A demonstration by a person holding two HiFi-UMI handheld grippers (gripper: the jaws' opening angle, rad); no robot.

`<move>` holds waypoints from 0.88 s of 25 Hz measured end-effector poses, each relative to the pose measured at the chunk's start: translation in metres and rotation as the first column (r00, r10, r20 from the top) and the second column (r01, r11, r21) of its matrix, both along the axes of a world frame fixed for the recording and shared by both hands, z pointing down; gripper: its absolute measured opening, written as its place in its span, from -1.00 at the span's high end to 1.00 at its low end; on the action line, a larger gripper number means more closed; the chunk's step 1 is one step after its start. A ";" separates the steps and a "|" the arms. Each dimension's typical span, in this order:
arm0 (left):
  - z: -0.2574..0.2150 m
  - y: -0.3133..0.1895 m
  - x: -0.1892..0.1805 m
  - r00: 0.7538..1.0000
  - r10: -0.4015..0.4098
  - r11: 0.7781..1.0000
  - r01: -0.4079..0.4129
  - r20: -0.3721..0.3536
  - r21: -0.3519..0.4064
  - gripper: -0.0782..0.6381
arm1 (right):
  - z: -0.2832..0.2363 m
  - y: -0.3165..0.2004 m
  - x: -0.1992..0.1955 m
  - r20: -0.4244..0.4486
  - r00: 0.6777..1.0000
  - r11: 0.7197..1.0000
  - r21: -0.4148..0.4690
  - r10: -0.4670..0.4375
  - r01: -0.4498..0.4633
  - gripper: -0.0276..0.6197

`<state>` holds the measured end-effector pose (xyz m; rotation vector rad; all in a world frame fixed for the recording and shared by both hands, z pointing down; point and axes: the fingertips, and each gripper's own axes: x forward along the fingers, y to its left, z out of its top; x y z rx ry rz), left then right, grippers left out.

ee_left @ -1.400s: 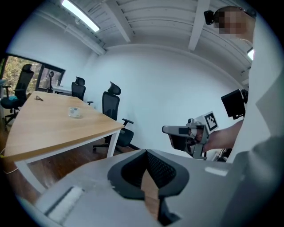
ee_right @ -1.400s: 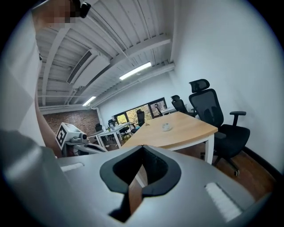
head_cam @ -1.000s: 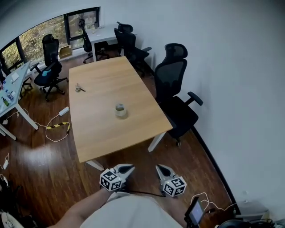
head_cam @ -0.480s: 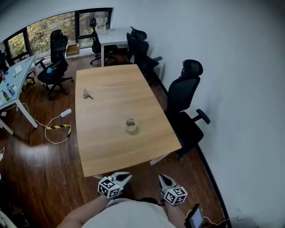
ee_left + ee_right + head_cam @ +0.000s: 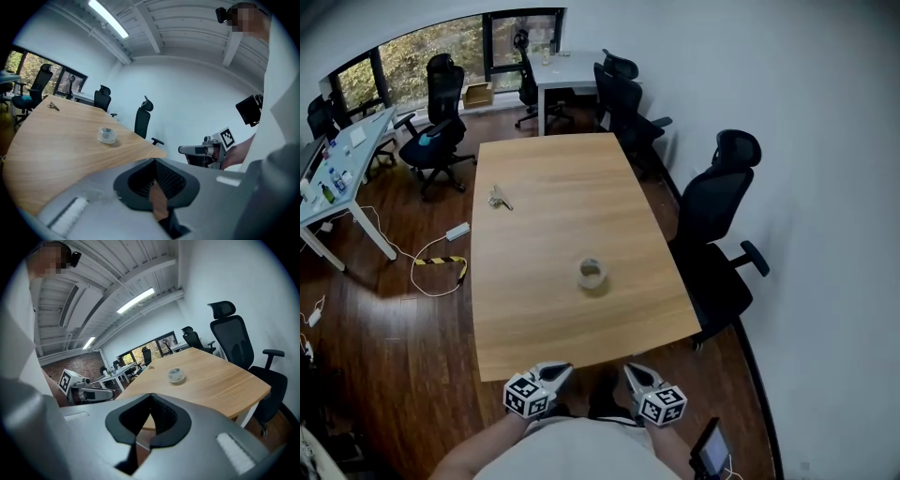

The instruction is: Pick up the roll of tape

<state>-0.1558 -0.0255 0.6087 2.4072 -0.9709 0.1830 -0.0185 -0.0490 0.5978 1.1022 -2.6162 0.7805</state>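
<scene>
- Pale wood fills the middle of the head view: a long table (image 5: 544, 323) runs away from us, its near short edge just ahead of where we stand.
- On it the roll of tape (image 5: 592, 274) lies flat with its hole upward. It sits in the near half of the table, a little right of the middle line, with bare wood all round it.
- Well apart from the roll, toward the table's far left edge, lies a small metallic thing (image 5: 499, 199), too small for us to name.
- We hold the left gripper (image 5: 560, 372) low in the head view, at the table's near edge. Its jaws are clenched tip to tip with nothing between them, and its own view looks across the tabletop at the roll, which lies far ahead and to the left of the tips.
- Our right gripper (image 5: 632, 373) sits near it on the right, also by the near edge. Its own view shows its jaws pressed together and empty, with the roll well ahead and slightly right of the tips.
- Both grippers are well apart from the roll.
- At the table's right side a black office chair (image 5: 717, 239) stands near the white wall.
- More black chairs (image 5: 623, 98) cluster past the far end, beside a white desk (image 5: 567, 67).
- On the left, a white cable (image 5: 427, 281) loops over the dark wooden floor (image 5: 394, 347), and one stretch of it is striped yellow and black.
</scene>
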 end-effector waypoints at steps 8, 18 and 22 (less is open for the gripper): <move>-0.023 -0.098 0.043 0.998 -0.027 0.998 0.024 0.060 0.057 0.76 | 0.002 -0.100 0.006 0.031 0.990 0.990 0.023 -0.140 0.139 0.90; -0.003 -0.141 0.076 0.975 -0.073 0.997 0.079 0.210 -0.020 0.76 | 0.014 -0.160 0.012 0.075 0.947 0.948 -0.036 -0.312 0.316 0.89; 0.004 -0.149 0.070 0.969 -0.113 0.989 0.131 0.221 -0.069 0.76 | 0.020 -0.176 0.014 0.097 0.937 0.939 -0.054 -0.335 0.341 0.89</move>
